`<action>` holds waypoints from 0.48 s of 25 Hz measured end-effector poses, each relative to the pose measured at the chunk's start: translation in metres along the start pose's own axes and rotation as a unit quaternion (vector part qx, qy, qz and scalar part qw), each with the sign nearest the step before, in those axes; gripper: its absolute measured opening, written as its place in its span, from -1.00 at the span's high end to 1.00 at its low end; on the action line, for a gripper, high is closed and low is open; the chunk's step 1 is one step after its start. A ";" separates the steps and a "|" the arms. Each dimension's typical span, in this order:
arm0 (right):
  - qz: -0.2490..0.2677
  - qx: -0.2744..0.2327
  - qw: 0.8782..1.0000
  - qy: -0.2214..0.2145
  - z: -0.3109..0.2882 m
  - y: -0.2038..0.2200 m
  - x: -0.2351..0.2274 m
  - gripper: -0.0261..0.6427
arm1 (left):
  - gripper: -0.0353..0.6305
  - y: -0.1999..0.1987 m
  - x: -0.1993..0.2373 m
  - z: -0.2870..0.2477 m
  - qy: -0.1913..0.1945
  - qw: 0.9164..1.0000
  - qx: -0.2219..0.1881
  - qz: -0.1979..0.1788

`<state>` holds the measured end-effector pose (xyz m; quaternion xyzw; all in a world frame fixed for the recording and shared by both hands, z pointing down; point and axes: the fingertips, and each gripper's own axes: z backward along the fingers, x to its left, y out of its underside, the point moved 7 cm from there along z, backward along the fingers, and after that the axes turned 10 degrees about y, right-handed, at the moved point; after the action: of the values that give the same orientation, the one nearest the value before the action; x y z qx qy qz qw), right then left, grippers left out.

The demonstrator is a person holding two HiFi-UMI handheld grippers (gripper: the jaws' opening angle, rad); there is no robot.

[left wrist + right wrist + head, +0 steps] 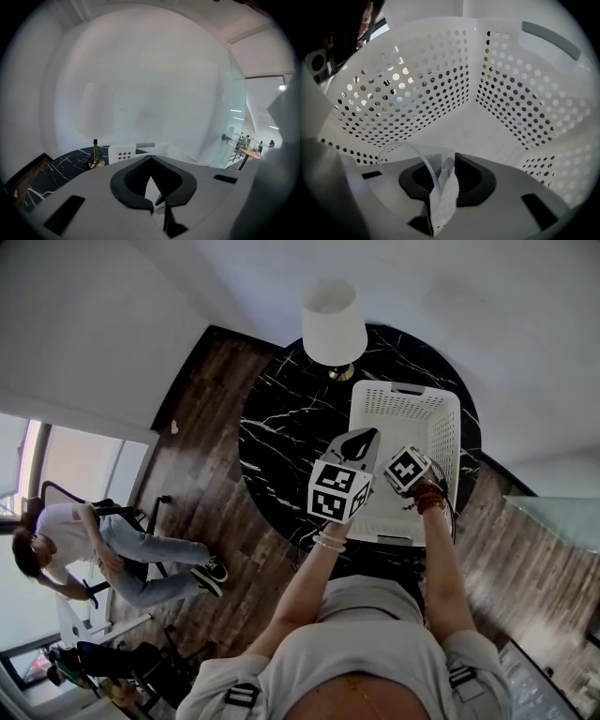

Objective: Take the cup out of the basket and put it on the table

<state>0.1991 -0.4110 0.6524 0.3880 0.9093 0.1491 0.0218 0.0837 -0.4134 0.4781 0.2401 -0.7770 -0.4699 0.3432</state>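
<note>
The white perforated basket (441,418) stands on the round black marble table (281,418). My right gripper (410,470) reaches down into it. In the right gripper view a clear plastic cup (423,157) lies against the basket's wall (511,108). The cup's thin rim passes between the jaws, and my right gripper (445,161) is shut on it. My left gripper (361,442) hovers over the basket's left rim. In the left gripper view it (151,159) is shut with nothing in it and points past the basket at the wall.
A lamp (333,324) with a white shade and brass base stands at the table's far edge, next to the basket. A person (84,540) sits on a chair to the left, on the wooden floor. A glass partition (562,521) is on the right.
</note>
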 end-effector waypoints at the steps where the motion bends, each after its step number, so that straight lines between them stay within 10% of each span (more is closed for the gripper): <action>1: 0.005 0.000 1.000 0.009 0.001 0.000 -0.001 0.71 | 0.88 0.000 0.000 0.000 0.000 1.000 0.000 0.000; 12: -0.006 -0.003 0.999 0.031 0.003 0.005 -0.004 0.80 | 0.88 0.001 -0.001 0.001 0.000 1.000 -0.001 -0.004</action>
<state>0.2053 -0.4097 0.6505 0.3777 0.9114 0.1634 -0.0046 0.0836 -0.4114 0.4787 0.2428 -0.7754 -0.4726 0.3412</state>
